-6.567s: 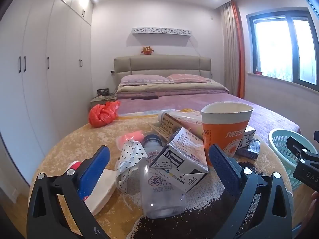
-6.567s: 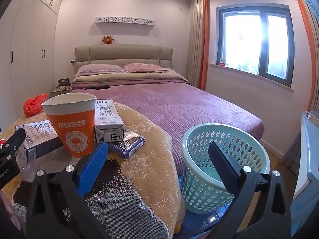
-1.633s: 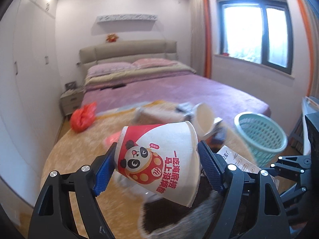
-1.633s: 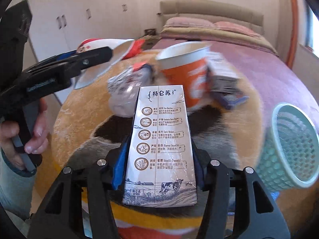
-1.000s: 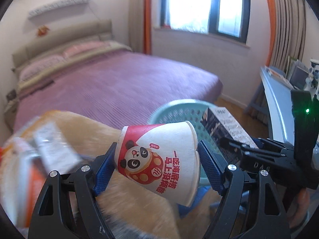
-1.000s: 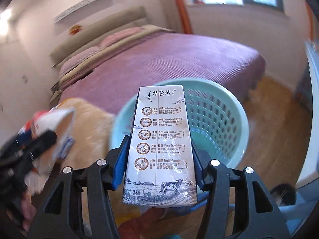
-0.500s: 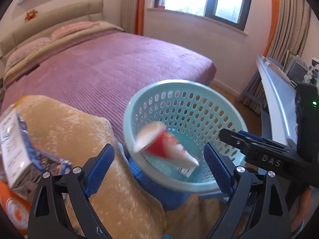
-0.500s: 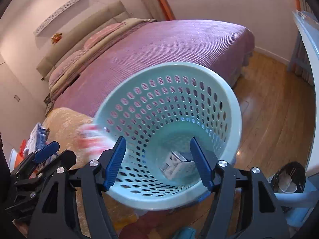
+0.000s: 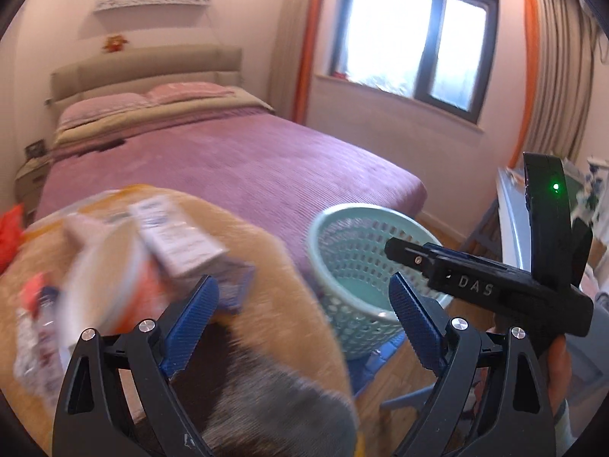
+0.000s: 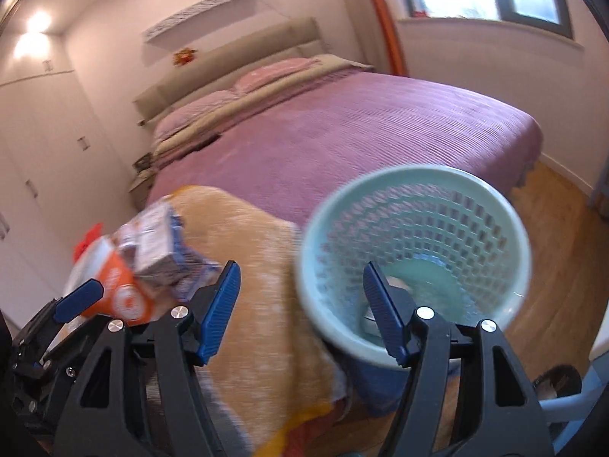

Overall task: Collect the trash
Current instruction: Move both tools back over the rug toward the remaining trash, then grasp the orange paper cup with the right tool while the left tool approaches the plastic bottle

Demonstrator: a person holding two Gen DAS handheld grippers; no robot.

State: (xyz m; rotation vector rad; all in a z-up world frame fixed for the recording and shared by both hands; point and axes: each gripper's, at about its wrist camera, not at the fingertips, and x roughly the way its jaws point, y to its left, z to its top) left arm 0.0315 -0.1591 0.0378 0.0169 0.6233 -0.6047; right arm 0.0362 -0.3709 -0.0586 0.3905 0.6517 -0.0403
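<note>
Both grippers are open and empty. My left gripper hangs over the table's right edge, with the teal basket just beyond its right finger. My right gripper is above the gap between table and basket. Blurred trash lies on the table: an orange paper cup, a white milk box and a clear bottle. Something pale lies in the basket's bottom, mostly hidden behind my right finger.
The round table has a tan and dark furry cover. A purple bed stands behind it. A red bag lies at the table's far left. A blue stool holds the basket. A pale desk edge is at the right.
The panda cup and the milk carton were dropped into the basket and both grippers opened. Both views have since swung left, back toward the table.
</note>
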